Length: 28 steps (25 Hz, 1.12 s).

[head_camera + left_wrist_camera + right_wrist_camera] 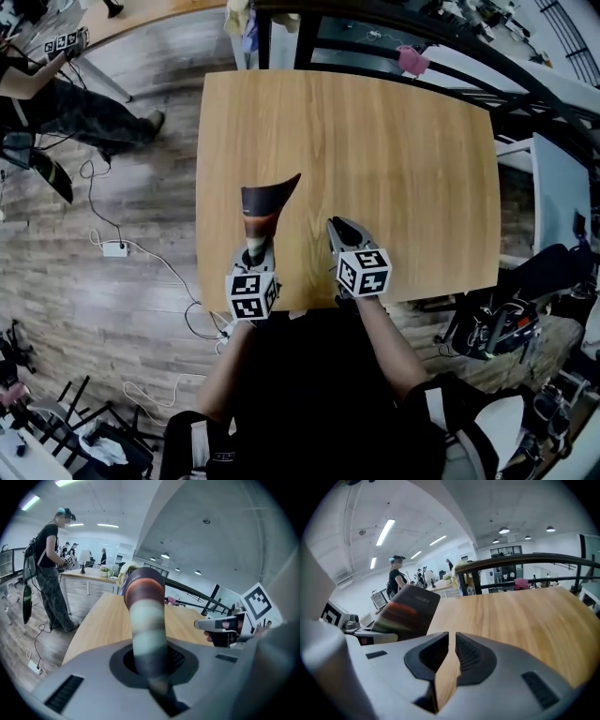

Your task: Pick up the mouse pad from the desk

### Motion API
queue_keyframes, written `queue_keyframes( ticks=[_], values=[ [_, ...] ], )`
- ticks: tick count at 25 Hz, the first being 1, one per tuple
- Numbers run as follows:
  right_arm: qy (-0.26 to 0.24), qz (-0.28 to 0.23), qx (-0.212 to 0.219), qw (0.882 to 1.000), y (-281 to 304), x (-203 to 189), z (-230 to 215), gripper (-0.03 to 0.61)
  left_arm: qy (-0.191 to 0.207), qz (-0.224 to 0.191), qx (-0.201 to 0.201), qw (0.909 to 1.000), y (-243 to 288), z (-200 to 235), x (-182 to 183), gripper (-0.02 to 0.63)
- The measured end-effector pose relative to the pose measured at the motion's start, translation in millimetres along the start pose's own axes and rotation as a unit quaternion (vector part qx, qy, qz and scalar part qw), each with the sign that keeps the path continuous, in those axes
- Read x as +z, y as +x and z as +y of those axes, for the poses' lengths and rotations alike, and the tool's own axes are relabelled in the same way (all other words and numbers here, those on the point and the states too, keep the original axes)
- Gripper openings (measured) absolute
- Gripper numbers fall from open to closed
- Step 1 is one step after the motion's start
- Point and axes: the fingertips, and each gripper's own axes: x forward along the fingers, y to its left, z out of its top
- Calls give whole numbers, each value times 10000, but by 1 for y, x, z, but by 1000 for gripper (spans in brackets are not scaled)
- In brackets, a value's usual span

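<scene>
Although the wearer's dark torso cuts off its near edge in the head view, the light wooden desk [375, 159] with rounded corners fills most of that picture, and its top is bare. Around it lies a grey wood-plank floor [112, 309], crowded at the margins with chairs and gear too warped to name. A bystander [66, 103] in dark clothes stands at the upper left, half out of frame. The left gripper view shows the same figure beside another table, face blurred over.

The soft mouse pad [262, 211], dark with orange-red and pale green bands, is off the desk. It sticks up from the left gripper [255, 247] and curls over, so its flat outline cannot be read. That gripper's jaws are clamped on the pad's lower end, which is smeared and dark where the pads meet it.

The right gripper [336, 227] hangs just beside the left one, above the near part of the desk. Its jaws are drawn almost together, leaving a thin slit through which only wood grain shows, and nothing is held in it.

A white power strip [114, 248] lies on the floor left of the desk, with its cable trailing under the near corner. A small pink object [412, 61] sits by the dark rail beyond the far edge, too small to identify.
</scene>
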Motion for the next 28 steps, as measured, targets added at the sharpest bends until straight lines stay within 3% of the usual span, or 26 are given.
queue_keyframes(
  ticks=[11, 19, 28],
  values=[
    [53, -899, -206, 9957, -65, 58, -28, 41, 422, -535, -198, 9975, -19, -61, 53, 43],
    [-31, -1579, -313, 9870, -113, 93, -31, 38, 514, -839, -286, 9947, -36, -90, 77, 43],
    [-229, -1855, -93, 9823, -139, 92, -4, 38, 410, -994, -120, 9941, -49, -86, 78, 43]
  ],
)
